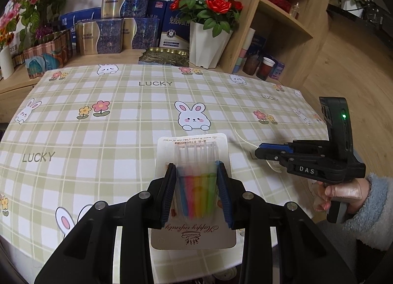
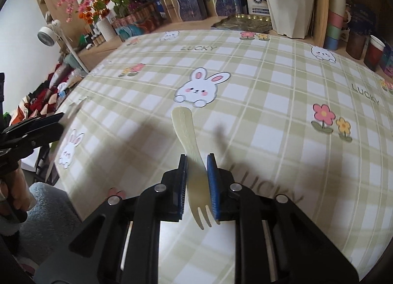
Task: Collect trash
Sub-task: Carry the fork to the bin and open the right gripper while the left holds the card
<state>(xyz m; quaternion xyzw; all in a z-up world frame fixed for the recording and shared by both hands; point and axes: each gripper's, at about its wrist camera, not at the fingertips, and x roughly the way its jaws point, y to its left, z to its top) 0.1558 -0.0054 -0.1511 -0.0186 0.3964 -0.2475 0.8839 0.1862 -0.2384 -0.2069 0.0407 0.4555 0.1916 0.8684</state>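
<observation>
Candle pack is sitting clamped in L gripper above checked tablecloth; R gripper is pinching pale plastic fork, tines twd camera.

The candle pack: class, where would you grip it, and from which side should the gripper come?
Grip the candle pack across its raised clear blister, from above, as the left gripper does now. The backing card is thin and flat, leaving little to pinch, while the blister's two straight side walls stand up and give the pads parallel faces. Coming along its long axis keeps the card level.
</observation>
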